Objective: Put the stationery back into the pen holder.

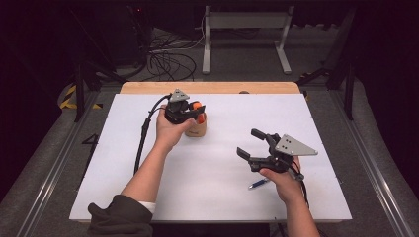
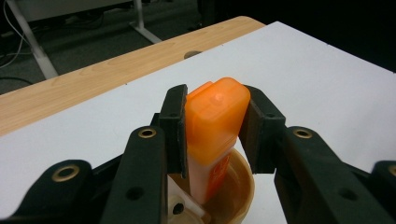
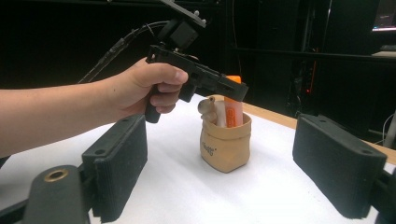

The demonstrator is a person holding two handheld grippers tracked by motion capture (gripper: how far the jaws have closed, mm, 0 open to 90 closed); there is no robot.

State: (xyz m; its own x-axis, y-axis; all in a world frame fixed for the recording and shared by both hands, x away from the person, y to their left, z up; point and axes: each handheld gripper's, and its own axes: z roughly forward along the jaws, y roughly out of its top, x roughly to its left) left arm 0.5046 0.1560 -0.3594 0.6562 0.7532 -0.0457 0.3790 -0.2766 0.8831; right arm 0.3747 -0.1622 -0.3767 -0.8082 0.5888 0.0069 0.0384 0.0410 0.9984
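Gripping orange marker (image 2: 215, 126) in pouch (image 3: 225, 142) — left hand-held gripper (image 2: 212, 119) clamped; right hand-held gripper (image 3: 219, 168) wide, empty — best kept vertical.

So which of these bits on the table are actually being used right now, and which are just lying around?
In use:
- left gripper, shut on the orange marker
- orange marker, its lower end inside the pouch
- tan pouch, standing upright, also holding a pale item

Lying about:
- blue pen, flat on the white table
- right gripper, open, holding nothing
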